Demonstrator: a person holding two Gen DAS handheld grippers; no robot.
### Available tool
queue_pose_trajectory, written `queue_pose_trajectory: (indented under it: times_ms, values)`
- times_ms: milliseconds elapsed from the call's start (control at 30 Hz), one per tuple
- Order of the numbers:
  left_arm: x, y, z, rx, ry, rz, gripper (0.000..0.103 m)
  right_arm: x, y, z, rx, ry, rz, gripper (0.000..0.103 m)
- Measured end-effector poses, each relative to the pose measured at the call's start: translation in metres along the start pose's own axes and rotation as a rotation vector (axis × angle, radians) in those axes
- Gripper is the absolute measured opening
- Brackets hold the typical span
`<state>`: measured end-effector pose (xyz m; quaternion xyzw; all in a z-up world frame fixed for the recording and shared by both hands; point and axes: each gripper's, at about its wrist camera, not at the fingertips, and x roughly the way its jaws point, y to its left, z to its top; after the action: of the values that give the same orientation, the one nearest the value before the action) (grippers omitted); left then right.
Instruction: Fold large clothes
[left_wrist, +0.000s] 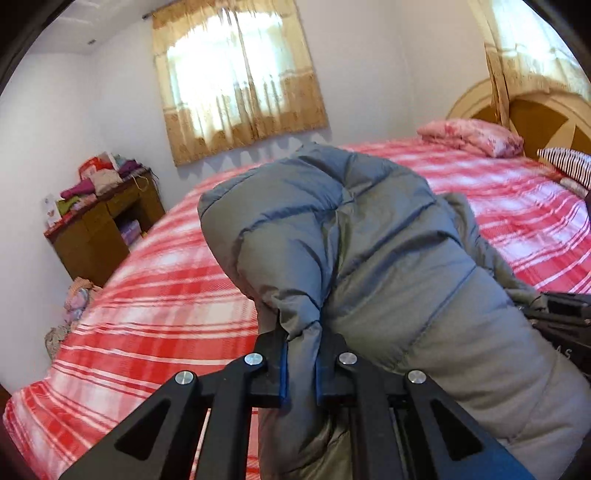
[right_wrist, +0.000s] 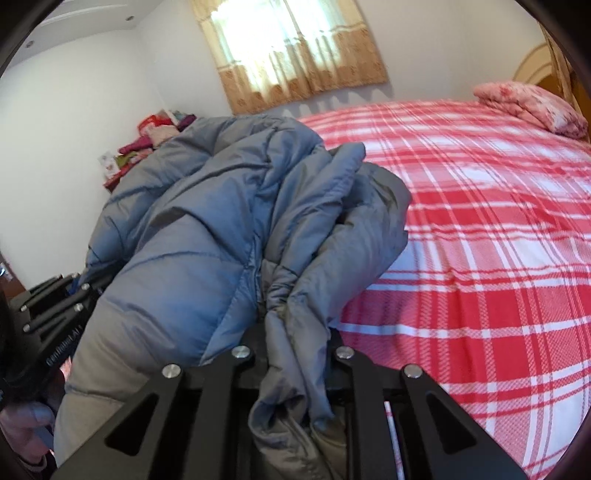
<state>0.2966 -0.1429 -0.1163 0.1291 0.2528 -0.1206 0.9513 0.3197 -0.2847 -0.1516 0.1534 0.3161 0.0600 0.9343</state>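
Observation:
A grey-blue quilted puffer jacket (left_wrist: 369, 236) is held up above the bed, bunched and hanging between both grippers. My left gripper (left_wrist: 301, 354) is shut on a fold of the jacket's edge. My right gripper (right_wrist: 295, 343) is shut on a thick bunch of the jacket (right_wrist: 207, 206), which drapes over and hides its fingertips. The left gripper also shows at the left edge of the right wrist view (right_wrist: 55, 317). The right gripper shows at the right edge of the left wrist view (left_wrist: 565, 317).
A bed with a red and white plaid sheet (left_wrist: 155, 295) (right_wrist: 480, 240) lies below. A pink folded quilt (left_wrist: 472, 136) and a striped pillow (left_wrist: 569, 164) lie by the wooden headboard (left_wrist: 532, 110). A brown desk piled with clothes (left_wrist: 107, 221) stands at the far wall.

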Motion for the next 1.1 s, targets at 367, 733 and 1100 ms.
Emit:
queue_pose_trajectory:
  times_ms: [367,733,1100]
  values:
    - [-0.053,0.057,-0.014,-0.053,-0.034,0.074,0.009,0.006,0.063,0.011,-0.075,-0.022,0.120,0.016]
    - [-0.065,0.105,-0.037,-0.125,-0.021,0.123,0.008,0.031,0.099,0.017,-0.153,0.009,0.164,0.016]
    - [-0.062,0.134,-0.059,-0.170,0.003,0.159,0.008,0.066,0.114,0.021,-0.201,0.057,0.185,0.016]
